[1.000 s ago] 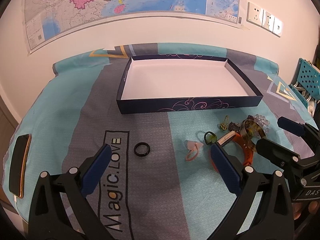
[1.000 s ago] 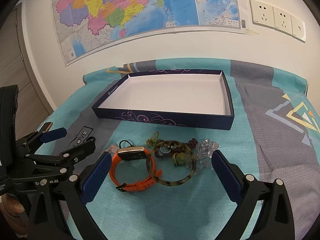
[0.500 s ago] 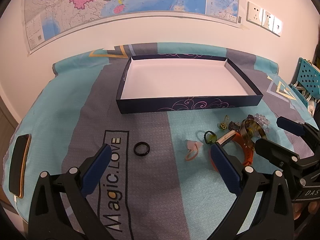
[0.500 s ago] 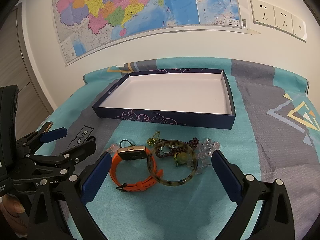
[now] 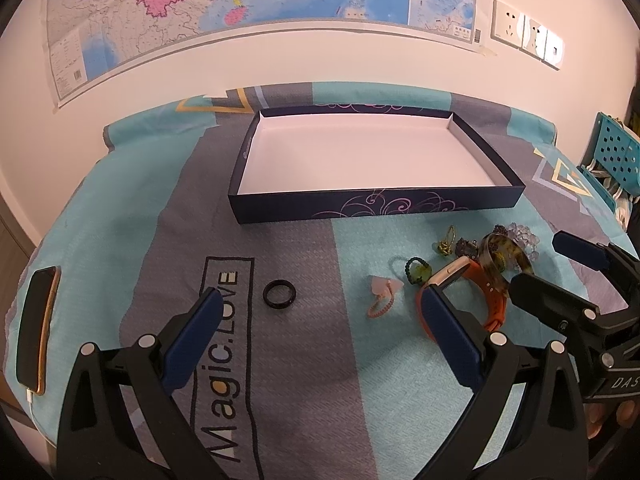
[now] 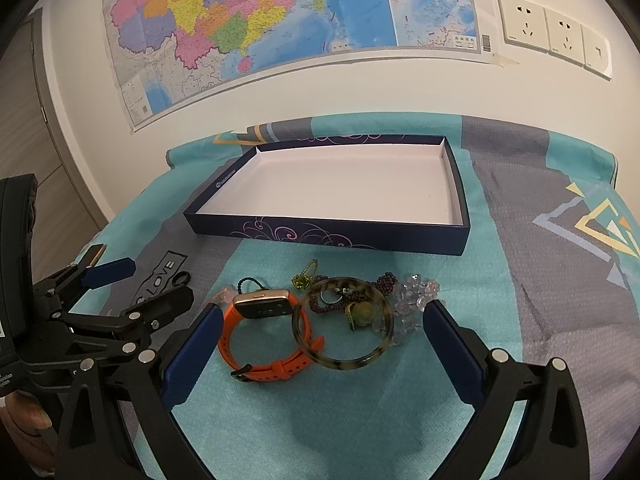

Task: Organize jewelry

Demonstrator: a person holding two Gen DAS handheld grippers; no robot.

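Note:
An empty dark blue box (image 5: 376,204) with a white inside (image 6: 332,232) lies on the cloth. In front of it lies jewelry: an orange-strapped watch (image 6: 264,336), a tortoiseshell bangle (image 6: 344,360), dark red beads (image 6: 386,280), clear beads (image 6: 416,292), a yellow-green charm (image 6: 304,278). The left wrist view also shows a black ring (image 5: 279,294) and a pink hair tie (image 5: 382,298). My left gripper (image 5: 320,332) is open and empty above the cloth, near the ring. My right gripper (image 6: 320,344) is open and empty, its fingers either side of the watch and bangle.
A phone (image 5: 36,332) lies at the cloth's left edge. The teal and grey cloth (image 5: 280,380) covers the table. A map (image 6: 280,20) and wall sockets (image 6: 552,32) are on the wall behind. A teal perforated basket (image 5: 616,156) stands at right.
Almost nothing has moved; the right gripper has drifted slightly, so the jewelry pile sits a touch further right between its fingers.

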